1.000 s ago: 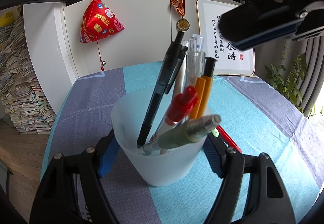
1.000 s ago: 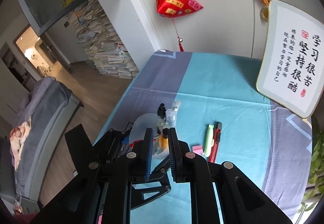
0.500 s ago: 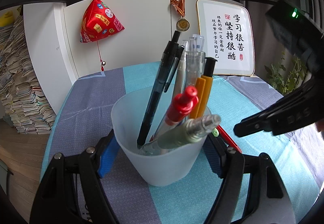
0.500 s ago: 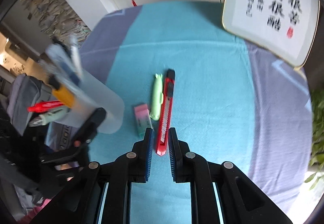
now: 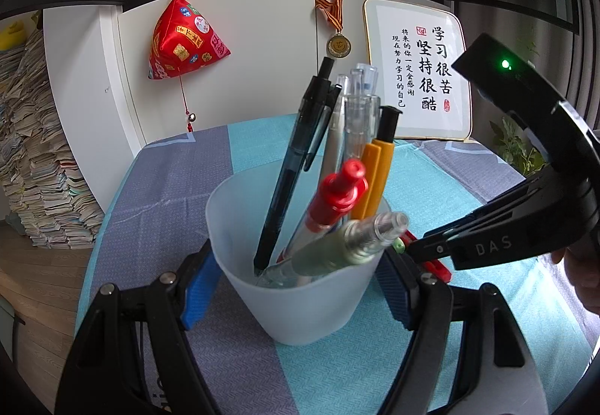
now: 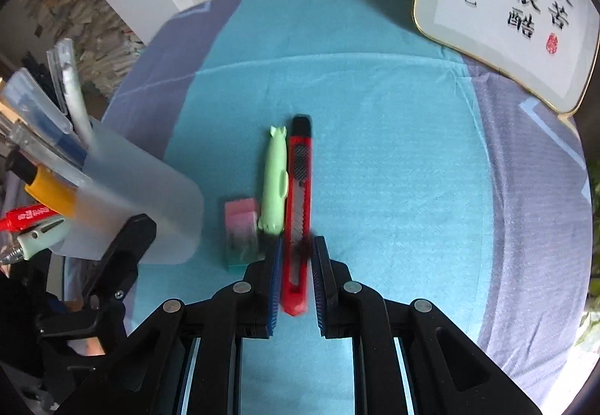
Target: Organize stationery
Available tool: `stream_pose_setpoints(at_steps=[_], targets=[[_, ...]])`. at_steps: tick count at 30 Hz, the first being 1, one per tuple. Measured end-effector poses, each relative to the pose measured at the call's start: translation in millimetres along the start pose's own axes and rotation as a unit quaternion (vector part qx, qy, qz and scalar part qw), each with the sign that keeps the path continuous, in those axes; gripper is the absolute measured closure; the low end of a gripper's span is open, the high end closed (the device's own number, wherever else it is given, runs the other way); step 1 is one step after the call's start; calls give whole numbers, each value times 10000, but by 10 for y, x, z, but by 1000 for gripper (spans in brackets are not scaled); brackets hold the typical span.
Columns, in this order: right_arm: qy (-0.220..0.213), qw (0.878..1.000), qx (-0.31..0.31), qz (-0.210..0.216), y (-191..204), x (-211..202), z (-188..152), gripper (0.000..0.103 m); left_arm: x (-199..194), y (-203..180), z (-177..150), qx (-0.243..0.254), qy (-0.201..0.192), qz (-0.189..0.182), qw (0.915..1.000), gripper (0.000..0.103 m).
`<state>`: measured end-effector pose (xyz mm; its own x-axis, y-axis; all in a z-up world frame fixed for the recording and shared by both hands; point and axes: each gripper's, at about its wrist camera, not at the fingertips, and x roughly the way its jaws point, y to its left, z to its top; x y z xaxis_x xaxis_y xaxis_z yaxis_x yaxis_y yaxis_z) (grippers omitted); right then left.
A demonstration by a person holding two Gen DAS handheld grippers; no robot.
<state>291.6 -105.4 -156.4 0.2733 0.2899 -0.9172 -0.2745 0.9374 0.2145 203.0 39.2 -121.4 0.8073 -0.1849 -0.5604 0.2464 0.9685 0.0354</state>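
Between the right gripper (image 6: 297, 253) fingers lies a red utility knife (image 6: 298, 212).

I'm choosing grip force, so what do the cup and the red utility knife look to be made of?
Cup: frosted translucent plastic, matte; the pens show dimly through its wall. Red utility knife: glossy moulded plastic body with a ridged slider; the blade strip looks like metal, though that is unclear.

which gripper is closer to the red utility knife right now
Right. The right gripper straddles the red utility knife, one finger on each side, jaws open. The left gripper is off to the side, closed around the translucent pen cup.
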Motion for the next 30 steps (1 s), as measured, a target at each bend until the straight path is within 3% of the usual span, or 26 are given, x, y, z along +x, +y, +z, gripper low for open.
stream_pose_setpoints(at_steps=[11, 18, 19, 21, 24, 30], targets=[[252, 9964, -409, -697, -258, -188, -311, 89, -10, -5, -1, -2, 1, -2, 10000, 29], [527, 9951, -404, -735, -533, -333, -600, 87, -10, -5, 0, 6, -1, 3, 10000, 29], [505, 9950, -405, -763, -546, -343, -590, 83, -11, -1, 3, 8, -1, 4, 10000, 29], [355, 9952, -326, -855, -563, -378, -524, 64, -13, 0, 3, 7, -1, 1, 10000, 29], [60, 9971, -230, -721, -560, -410, -345, 63, -13, 0, 3, 10, -1, 3, 10000, 29], [144, 9954, -256, -913, -429, -186, -81, 63, -16, 1, 3, 9, 0, 2, 10000, 29]])
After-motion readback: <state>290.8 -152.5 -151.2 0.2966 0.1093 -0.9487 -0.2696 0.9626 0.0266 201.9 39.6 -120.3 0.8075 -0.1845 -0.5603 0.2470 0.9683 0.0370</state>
